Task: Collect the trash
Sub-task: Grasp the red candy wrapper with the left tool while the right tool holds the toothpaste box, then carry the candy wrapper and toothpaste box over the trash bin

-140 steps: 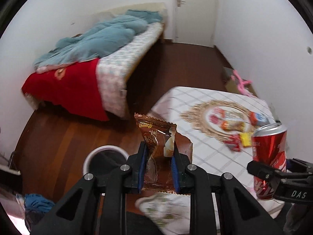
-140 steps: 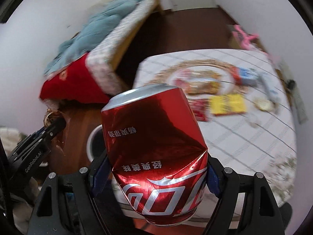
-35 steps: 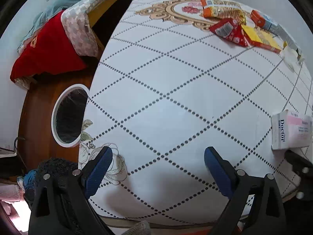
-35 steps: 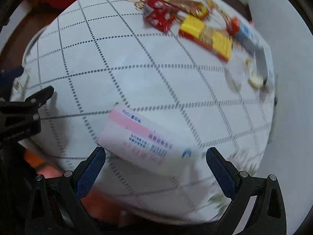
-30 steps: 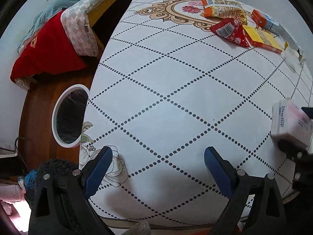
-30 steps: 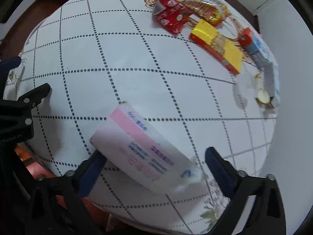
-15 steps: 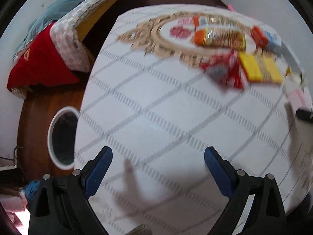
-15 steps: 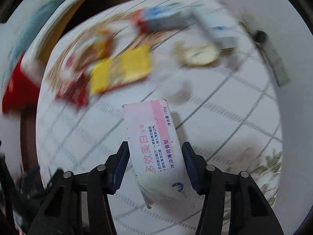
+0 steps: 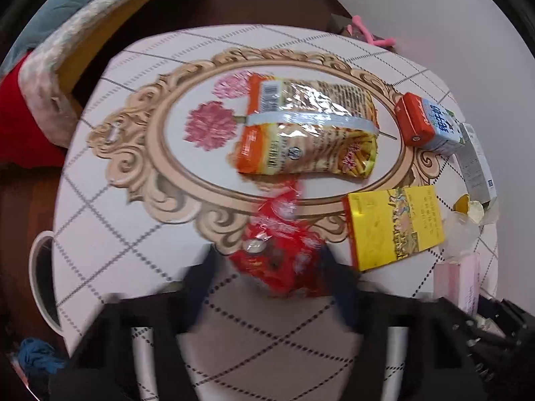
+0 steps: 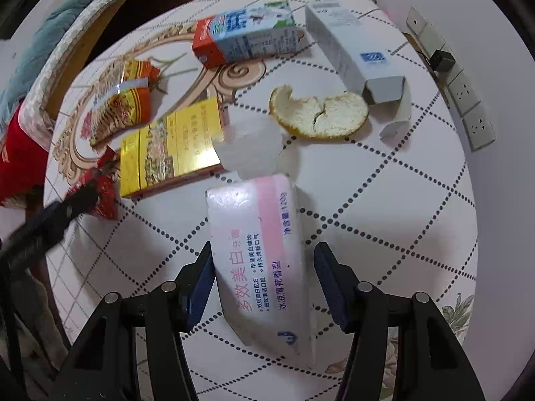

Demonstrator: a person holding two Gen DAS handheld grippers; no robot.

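Note:
My left gripper (image 9: 271, 267) is blurred and its jaws are closing. They flank a crumpled red wrapper (image 9: 277, 244) on the white tablecloth (image 9: 140, 220), and the blur hides any contact. In the right wrist view its black finger reaches that red wrapper (image 10: 103, 193). My right gripper (image 10: 264, 280) points down over a pink and white toothpaste box (image 10: 257, 234) lying lengthwise between its jaws, which are opening. The left pad is against the box and a thin gap shows at the right pad.
An orange snack bag (image 9: 307, 130), a yellow box (image 9: 394, 227), a milk carton (image 9: 431, 123), a grey carton (image 10: 347, 43), orange peel (image 10: 317, 113) and a clear plastic cup (image 10: 250, 147) litter the table. A white-rimmed bin (image 9: 41, 284) stands on the floor at left, by the bed (image 9: 50, 67).
The left gripper travelled across the table to the red wrapper and its jaws narrowed. The right gripper rolled, lined up with the pink box and closed around it, then eased slightly.

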